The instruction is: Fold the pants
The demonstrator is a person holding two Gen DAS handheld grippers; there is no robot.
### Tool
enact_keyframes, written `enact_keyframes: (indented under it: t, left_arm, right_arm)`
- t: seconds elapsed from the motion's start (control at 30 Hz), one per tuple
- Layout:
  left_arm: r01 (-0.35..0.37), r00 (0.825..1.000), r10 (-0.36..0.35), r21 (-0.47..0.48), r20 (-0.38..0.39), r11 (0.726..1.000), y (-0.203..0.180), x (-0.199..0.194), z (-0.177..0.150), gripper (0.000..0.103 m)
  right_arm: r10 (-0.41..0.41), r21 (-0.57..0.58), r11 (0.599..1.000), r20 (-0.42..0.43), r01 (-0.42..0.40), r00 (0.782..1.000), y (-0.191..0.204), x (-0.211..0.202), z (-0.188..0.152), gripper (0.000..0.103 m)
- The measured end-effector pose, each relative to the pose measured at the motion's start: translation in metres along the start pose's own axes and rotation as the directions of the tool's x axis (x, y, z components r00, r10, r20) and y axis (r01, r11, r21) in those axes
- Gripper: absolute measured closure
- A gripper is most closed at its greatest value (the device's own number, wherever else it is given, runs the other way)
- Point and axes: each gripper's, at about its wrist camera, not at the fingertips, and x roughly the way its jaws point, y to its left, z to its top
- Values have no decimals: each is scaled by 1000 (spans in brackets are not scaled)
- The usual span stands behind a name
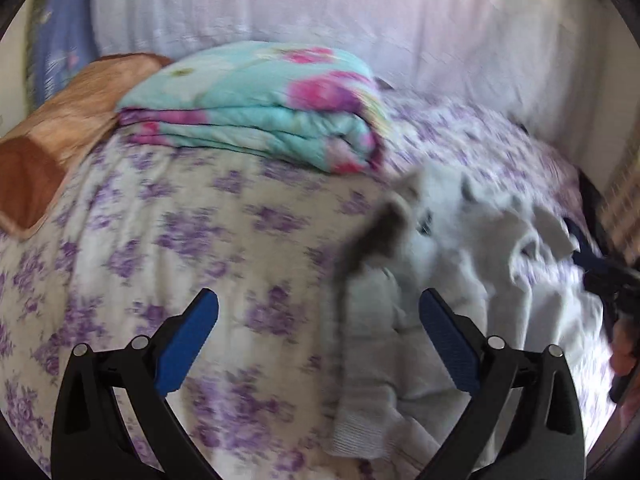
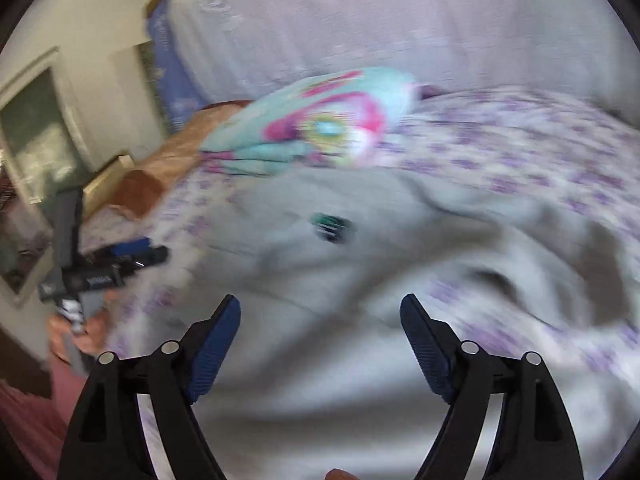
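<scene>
Pants [image 1: 452, 264], pale grey and badly rumpled, lie heaped on the bed's floral sheet [image 1: 168, 248], toward the right of the left wrist view, with a ribbed cuff or waistband edge turned up near the bottom of the heap. In the right wrist view the same grey cloth [image 2: 360, 264] spreads wide under the camera, and a small dark green tag or patch [image 2: 332, 227] sits on it; motion blur smears it, so nothing on it can be read.

The left gripper [image 1: 319, 312] hangs over the sheet with its blue-padded fingers [image 1: 188, 344] spread wide, nothing between them; the right-hand finger is over the edge of the pants, though whether it touches the cloth is unclear. The right gripper [image 2: 320, 314] is likewise spread wide above the grey fabric, gripping nothing. Each camera catches the other tool at its frame edge. The left one, seen from the right, has white lettering on its black body, too blurred to make out.

Behind the pants, a folded turquoise quilt [image 1: 256, 108] with pink flowers rests on the sheet. Just left of it lies an orange-brown pillow [image 1: 68, 136]. White draped cloth [image 1: 320, 20] hangs behind the bed
</scene>
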Motion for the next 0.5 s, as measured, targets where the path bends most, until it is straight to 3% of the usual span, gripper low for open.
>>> enact_keyframes:
  t: [0.07, 0.13, 0.23, 0.3, 0.37, 0.5]
  left_arm:
    - [-5, 999, 8, 62, -45, 998, -15, 5, -9, 5]
    - [-8, 997, 16, 100, -81, 995, -22, 10, -22, 5]
    - [7, 985, 8, 87, -174, 996, -20, 18, -48, 5]
    - [62, 969, -57, 13, -242, 998, -12, 22, -62, 5]
    - [159, 936, -182, -97, -302, 982, -2, 28, -70, 5]
    - [157, 934, -192, -137, -302, 978, -3, 28, -73, 4]
  right_arm:
    - [-145, 96, 985, 7, 143, 989, -32, -36, -33, 14]
    - [-246, 248, 938, -17, 242, 969, -72, -75, -75, 11]
    - [-356, 450, 827, -43, 337, 933, -129, -116, -131, 6]
    - [-350, 575, 756, -48, 312, 936, -165, -127, -159, 6]
    - [-283, 665, 710, -34, 233, 959, -192, -118, -177, 6]
    - [-209, 781, 607, -20, 145, 978, -229, -80, -193, 6]
